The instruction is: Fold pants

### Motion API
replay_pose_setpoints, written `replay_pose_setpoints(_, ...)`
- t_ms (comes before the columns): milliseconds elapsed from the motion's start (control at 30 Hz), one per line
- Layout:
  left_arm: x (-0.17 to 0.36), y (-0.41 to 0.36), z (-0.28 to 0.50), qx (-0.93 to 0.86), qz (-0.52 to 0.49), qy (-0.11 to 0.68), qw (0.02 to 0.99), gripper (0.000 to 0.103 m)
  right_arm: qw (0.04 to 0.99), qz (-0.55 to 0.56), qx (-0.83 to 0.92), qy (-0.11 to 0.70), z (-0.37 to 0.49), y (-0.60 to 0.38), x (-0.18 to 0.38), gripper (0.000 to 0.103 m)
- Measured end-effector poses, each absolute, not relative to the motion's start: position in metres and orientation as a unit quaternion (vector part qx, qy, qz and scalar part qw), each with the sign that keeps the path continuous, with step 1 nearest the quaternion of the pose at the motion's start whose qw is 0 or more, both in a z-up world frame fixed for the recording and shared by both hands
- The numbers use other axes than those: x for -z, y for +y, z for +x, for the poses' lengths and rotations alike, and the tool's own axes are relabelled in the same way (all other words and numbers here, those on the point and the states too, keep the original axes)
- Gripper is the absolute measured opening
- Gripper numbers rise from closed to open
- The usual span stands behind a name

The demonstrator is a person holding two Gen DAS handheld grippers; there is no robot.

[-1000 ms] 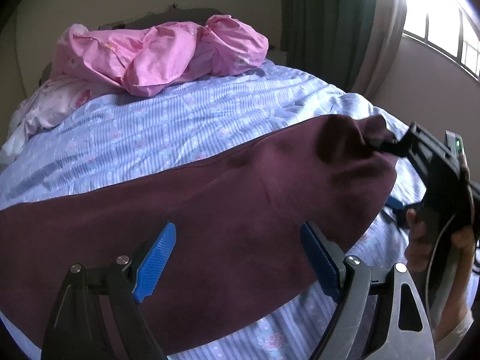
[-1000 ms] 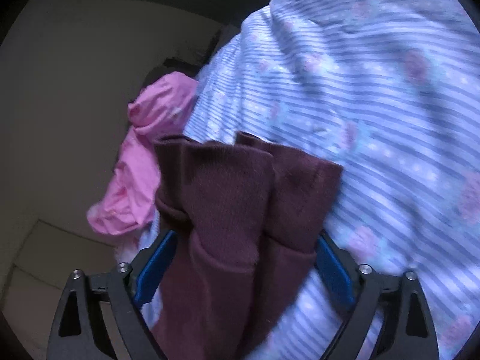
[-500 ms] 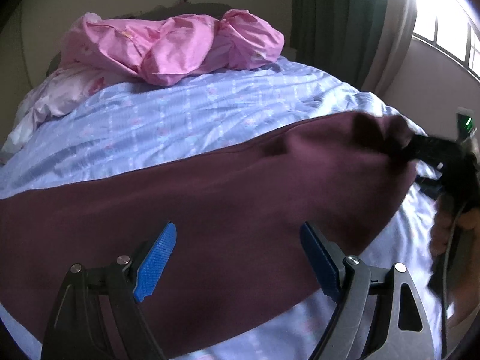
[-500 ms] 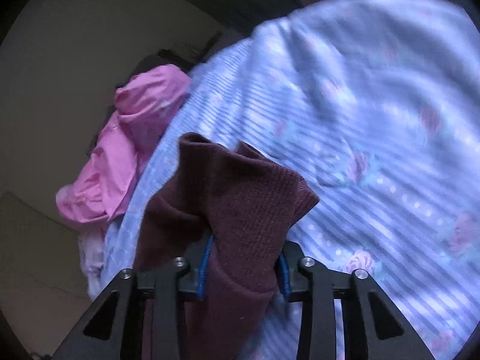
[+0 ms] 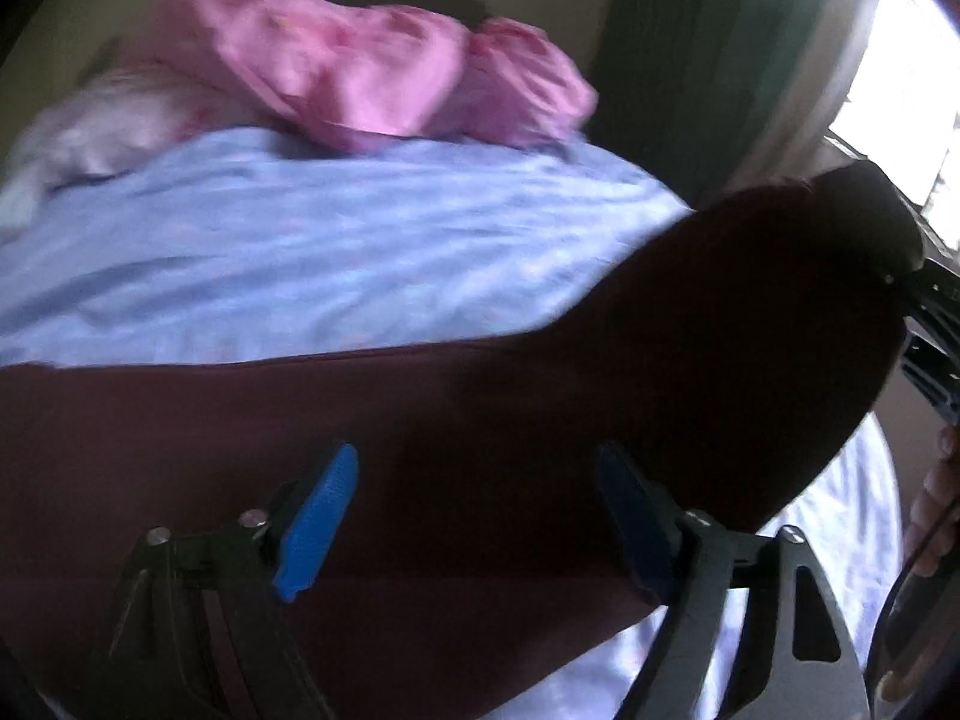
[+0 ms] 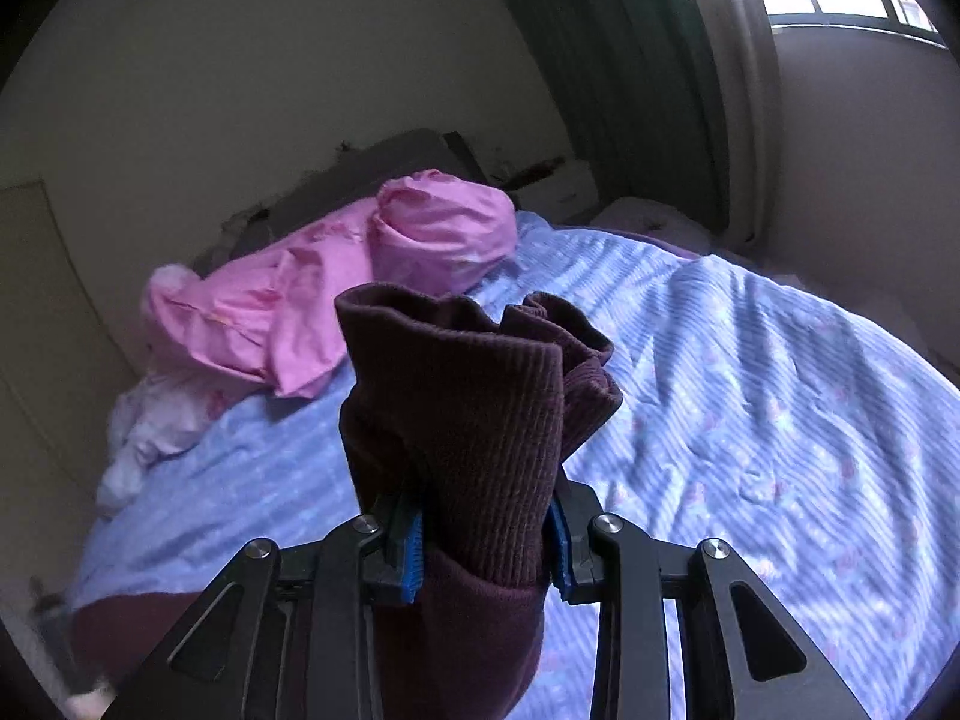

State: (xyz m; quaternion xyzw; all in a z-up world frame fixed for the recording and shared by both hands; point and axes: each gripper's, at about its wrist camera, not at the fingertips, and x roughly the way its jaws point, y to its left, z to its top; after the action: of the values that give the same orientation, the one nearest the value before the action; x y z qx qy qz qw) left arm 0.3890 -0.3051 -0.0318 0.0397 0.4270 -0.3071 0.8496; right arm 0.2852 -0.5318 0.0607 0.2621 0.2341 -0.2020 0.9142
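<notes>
Blue striped bedsheet (image 6: pixel 750 390) carries the maroon pants (image 5: pixel 420 450), pink bedding (image 6: pixel 336 294) heaped at its far end. Right gripper (image 6: pixel 486 531) fingers, wide a second ago, have closed on the ribbed cuffs (image 6: pixel 474 384) and lifted them off the bed: the fold has begun. Left gripper (image 5: pixel 474 510) fingers have just narrowed slightly yet stand wide above the cloth, pinching nothing.
</notes>
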Motion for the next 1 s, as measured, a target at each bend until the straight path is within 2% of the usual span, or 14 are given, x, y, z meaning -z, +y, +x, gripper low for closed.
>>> replay_pose_setpoints(133,0.044,-0.341,0.385,0.302,0.097,0.393,0.863,0.073,0.907,0.292,0.202,0.227,0.269,-0.550,-0.050,0.033)
replay_pose_setpoints(233,0.060,-0.366,0.400,0.288,0.127,0.402,0.860,0.059,0.889,0.344,0.199,0.226,0.256,-0.577,-0.024,0.032)
replay_pose_setpoints(333,0.080,-0.385,0.426,0.252,0.129,0.436,0.854,0.057,0.864,0.402,0.194,0.232,0.246,-0.603,0.011,0.032)
replay_pose_setpoints(400,0.093,-0.395,0.440,0.232,0.136,0.451,0.851,0.057,0.855,0.416,0.195,0.240,0.244,-0.610,0.030,0.031)
replay_pose_setpoints(533,0.097,-0.422,0.443,0.201,0.203,0.422,0.861,0.058,0.846,0.434,0.188,0.246,0.245,-0.618,0.049,0.031)
replay_pose_setpoints(667,0.087,-0.421,0.454,0.207,0.188,0.441,0.853,0.058,0.847,0.434,0.184,0.246,0.248,-0.617,0.046,0.031)
replay_pose_setpoints(733,0.068,-0.403,0.447,0.240,0.157,0.431,0.856,0.058,0.850,0.422,0.190,0.251,0.248,-0.615,0.042,0.031)
replay_pose_setpoints(833,0.040,-0.371,0.433,0.251,0.127,0.407,0.869,0.070,0.863,0.398,0.190,0.246,0.249,-0.605,0.025,0.031)
replay_pose_setpoints(1000,0.009,-0.312,0.405,0.231,0.155,0.396,0.875,0.071,0.892,0.318,0.204,0.249,0.263,-0.569,-0.018,0.031)
